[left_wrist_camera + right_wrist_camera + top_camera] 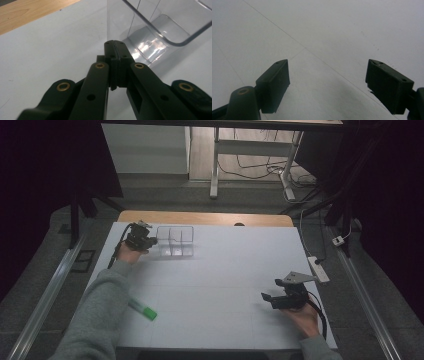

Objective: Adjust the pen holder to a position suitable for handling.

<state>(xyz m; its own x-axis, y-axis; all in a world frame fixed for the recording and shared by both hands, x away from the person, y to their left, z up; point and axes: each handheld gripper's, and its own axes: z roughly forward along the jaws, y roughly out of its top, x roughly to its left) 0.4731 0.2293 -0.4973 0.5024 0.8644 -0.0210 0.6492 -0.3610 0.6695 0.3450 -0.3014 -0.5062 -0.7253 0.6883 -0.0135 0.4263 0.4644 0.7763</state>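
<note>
Item 1 — clear plastic organizer (pixel 175 241), divided into compartments, at the far left of the white tabletop (pixel 215 270); all compartments look empty.

Item 2 — left gripper (pixel 150 240), held against the organizer's left wall. In the left gripper view its fingers (pixel 119 53) are pressed together on that clear wall (pixel 110 22), pinching the thin edge.

Item 3 — right gripper (pixel 266 297), near the right front of the tabletop, well apart from the organizer. Fingers (pixel 274 82) spread wide over bare surface, nothing between them.

Item 4 — green marker (pixel 143 310), lying near the front left edge beside the grey sleeve (pixel 95 320), untouched.

Status, as judged: the organizer is gripped and possibly about to be repositioned. Nothing is loaded into it yet, and the marker remains to be picked up.
</note>
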